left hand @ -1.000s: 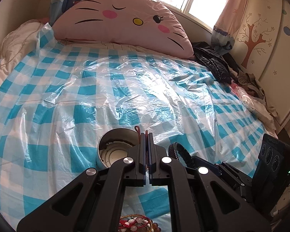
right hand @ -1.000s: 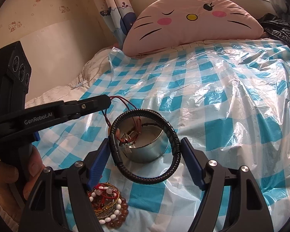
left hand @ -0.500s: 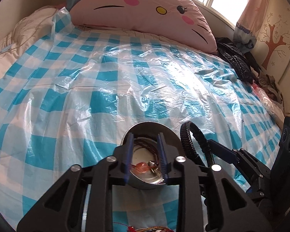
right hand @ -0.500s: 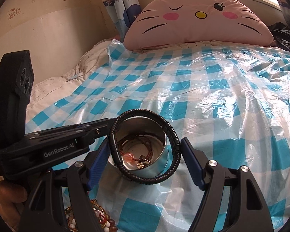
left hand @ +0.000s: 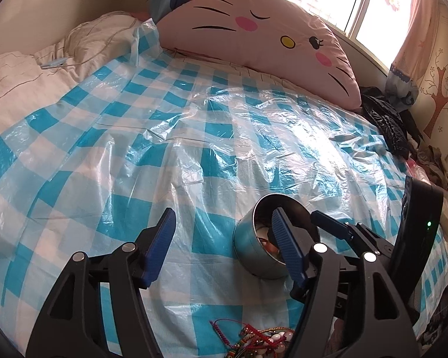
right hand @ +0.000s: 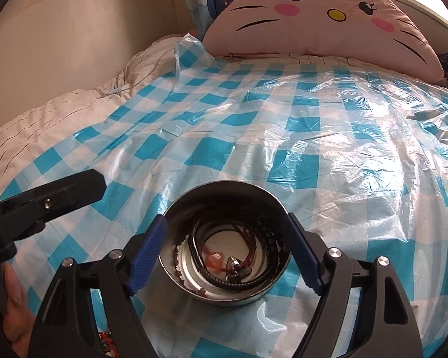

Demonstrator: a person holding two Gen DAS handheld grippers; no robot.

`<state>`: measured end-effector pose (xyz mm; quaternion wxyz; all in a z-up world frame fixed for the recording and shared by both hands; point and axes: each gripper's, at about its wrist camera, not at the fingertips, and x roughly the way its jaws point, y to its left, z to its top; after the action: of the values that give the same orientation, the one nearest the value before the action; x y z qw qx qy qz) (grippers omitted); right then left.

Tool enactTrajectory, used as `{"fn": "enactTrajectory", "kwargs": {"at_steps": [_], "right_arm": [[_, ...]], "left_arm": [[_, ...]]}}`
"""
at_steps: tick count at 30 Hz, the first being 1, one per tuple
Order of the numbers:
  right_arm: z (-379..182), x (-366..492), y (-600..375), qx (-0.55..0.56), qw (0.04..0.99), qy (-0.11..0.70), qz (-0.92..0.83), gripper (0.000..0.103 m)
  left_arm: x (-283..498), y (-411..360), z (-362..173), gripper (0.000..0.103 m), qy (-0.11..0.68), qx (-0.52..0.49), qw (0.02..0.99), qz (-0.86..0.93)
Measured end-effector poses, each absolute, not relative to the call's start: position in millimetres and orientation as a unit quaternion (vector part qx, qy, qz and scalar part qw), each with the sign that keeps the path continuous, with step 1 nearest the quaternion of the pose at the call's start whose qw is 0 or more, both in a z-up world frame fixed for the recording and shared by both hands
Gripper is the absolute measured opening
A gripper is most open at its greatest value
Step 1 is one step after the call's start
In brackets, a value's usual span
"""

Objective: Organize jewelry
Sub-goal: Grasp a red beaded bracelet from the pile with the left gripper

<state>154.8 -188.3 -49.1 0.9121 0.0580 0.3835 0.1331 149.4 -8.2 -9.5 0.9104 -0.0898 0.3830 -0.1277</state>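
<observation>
The round metal tin (right hand: 224, 250) sits directly ahead of and below the right gripper (right hand: 224, 256), framed between its two blue pads (right hand: 147, 252), which stand on either side of the rim without touching it. That gripper is spread wide and carries nothing, its jaws having just been opening further with only the tin's mouth between them. Inside the tin lies the black braided bracelet (right hand: 254, 283), coiled against the wall, together with a red cord necklace (right hand: 248, 256) whose orange bead and small metal pendant rest on the bottom.

The left gripper (left hand: 224, 250) is also spread and empty; its jaws have just been opening, and nothing sits between them but the blue checked plastic sheet (left hand: 194, 137) covering the bed. From this gripper the tin (left hand: 262, 247) lies ahead and to the right, partly behind its right pad.

What remains to sort is the heap of beaded bracelets (left hand: 259, 340), lying close below and slightly right of the left gripper, nearer the person than the tin. It is a tangled pile with no clear long axis. Judging by position, the left gripper is the nearer one to it; in the right wrist view only a red scrap shows at the bottom edge, beside the person's hand (right hand: 13, 304). The next pick would probably mean pulling back and dipping down towards that pile.
</observation>
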Motion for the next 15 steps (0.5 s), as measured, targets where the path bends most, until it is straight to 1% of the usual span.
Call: {"fn": "enactTrajectory", "kwargs": {"at_steps": [5, 9, 12, 15], "right_arm": [[-36.8, 131.3, -204.0, 0.081, 0.915, 0.376, 0.124, 0.079], [-31.4, 105.9, -227.0, 0.128, 0.912, 0.373, 0.113, 0.079], [-31.6, 84.4, -244.4, 0.16, 0.91, 0.371, 0.097, 0.079], [-30.6, 64.2, -257.7, 0.186, 0.909, 0.364, 0.086, 0.079]], "left_arm": [[125.7, -3.4, -17.9, 0.067, 0.403, -0.075, 0.9, -0.147], [106.9, -7.8, -25.6, 0.067, 0.423, -0.046, 0.888, -0.174], [99.2, -11.7, -32.5, 0.067, 0.446, -0.055, 0.87, -0.201], [91.2, -23.2, -36.1, 0.067, 0.452, -0.038, 0.865, -0.213]]}}
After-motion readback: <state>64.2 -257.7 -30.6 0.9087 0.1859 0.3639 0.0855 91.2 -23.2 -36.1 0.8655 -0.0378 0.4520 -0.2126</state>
